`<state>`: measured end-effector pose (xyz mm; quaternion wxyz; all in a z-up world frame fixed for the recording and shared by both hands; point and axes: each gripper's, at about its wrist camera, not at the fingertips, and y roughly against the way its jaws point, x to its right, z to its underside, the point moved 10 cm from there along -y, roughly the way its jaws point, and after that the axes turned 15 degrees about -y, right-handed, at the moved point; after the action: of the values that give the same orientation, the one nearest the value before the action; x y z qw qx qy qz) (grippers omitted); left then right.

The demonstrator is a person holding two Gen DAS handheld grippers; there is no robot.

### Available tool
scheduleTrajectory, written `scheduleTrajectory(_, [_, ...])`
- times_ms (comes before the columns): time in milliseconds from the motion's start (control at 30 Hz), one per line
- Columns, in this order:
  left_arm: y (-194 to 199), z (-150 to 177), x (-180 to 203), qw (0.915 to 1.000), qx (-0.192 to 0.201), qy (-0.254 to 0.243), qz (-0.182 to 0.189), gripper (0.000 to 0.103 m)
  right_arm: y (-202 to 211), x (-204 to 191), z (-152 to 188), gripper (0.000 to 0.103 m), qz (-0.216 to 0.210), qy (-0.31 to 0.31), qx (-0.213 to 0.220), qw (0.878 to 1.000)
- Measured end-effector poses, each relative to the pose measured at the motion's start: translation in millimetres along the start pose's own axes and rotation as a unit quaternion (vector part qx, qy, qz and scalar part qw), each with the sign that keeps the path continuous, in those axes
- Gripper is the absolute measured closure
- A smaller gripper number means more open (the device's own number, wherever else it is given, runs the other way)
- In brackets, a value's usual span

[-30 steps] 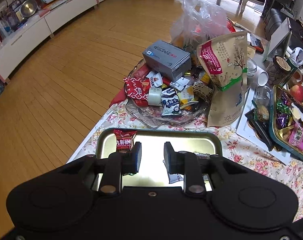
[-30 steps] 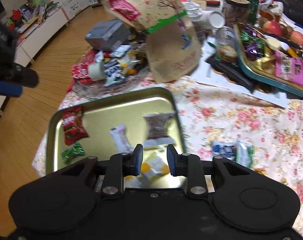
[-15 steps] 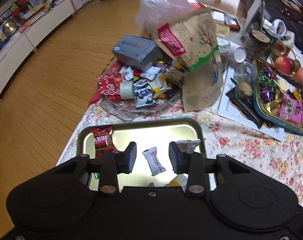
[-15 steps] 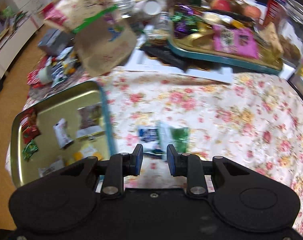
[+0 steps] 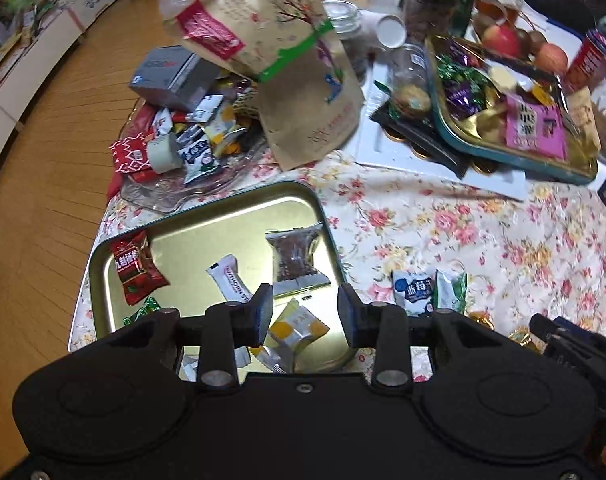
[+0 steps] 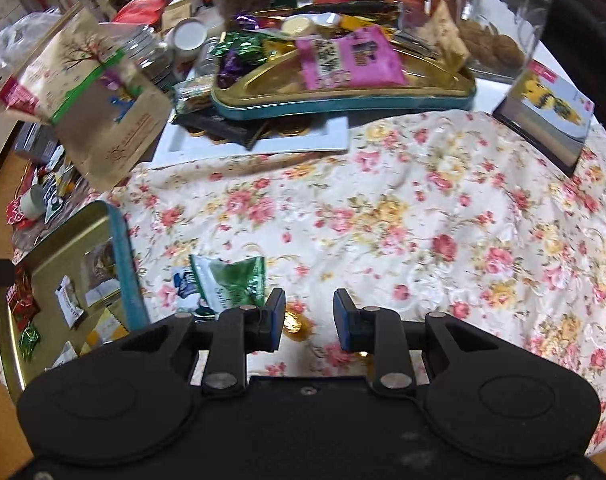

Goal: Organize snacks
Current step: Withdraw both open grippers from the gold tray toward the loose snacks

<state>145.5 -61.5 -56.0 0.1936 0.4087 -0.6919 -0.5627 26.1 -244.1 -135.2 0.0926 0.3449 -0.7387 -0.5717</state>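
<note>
The shallow gold metal tray with a teal rim [image 5: 103,280] collects sorted crinkly foil packets. Above it the left tool [image 5: 305,312] hangs open and empty. On the rumpled floral cloth over the counter [image 6: 423,208], a glossy green-and-white snack packet [image 6: 231,280] awaits beside the tray. The right tool [image 6: 309,322], jaws apart and empty, hovers near a round gold-foil candy [image 6: 297,322].

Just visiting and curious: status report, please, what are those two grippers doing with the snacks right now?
Left gripper open, empty, over gold tray. Right gripper open, empty, above gold-foil candy on floral tablecloth. Blue packet and green packet lie loose beside tray. Nothing blocking.
</note>
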Motion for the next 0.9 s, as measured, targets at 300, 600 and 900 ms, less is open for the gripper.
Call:
scheduleTrajectory(300, [-11,3,44,0.9981,-0.022,-0.053,0.021,0.057,4,34,-3,0.074,0.013,-0.021,-0.007,1.000])
scheduleTrajectory(600, [-13,4,64,0.9963,-0.033,-0.070,0.039,0.057,2,44,-8,0.074,0.015,-0.036,-0.011,0.999])
scheduleTrajectory(900, [-13,-1,41,0.9976,-0.034,-0.026,0.055,0.057,-11,59,-25,0.074,0.035,-0.062,-0.003,0.997])
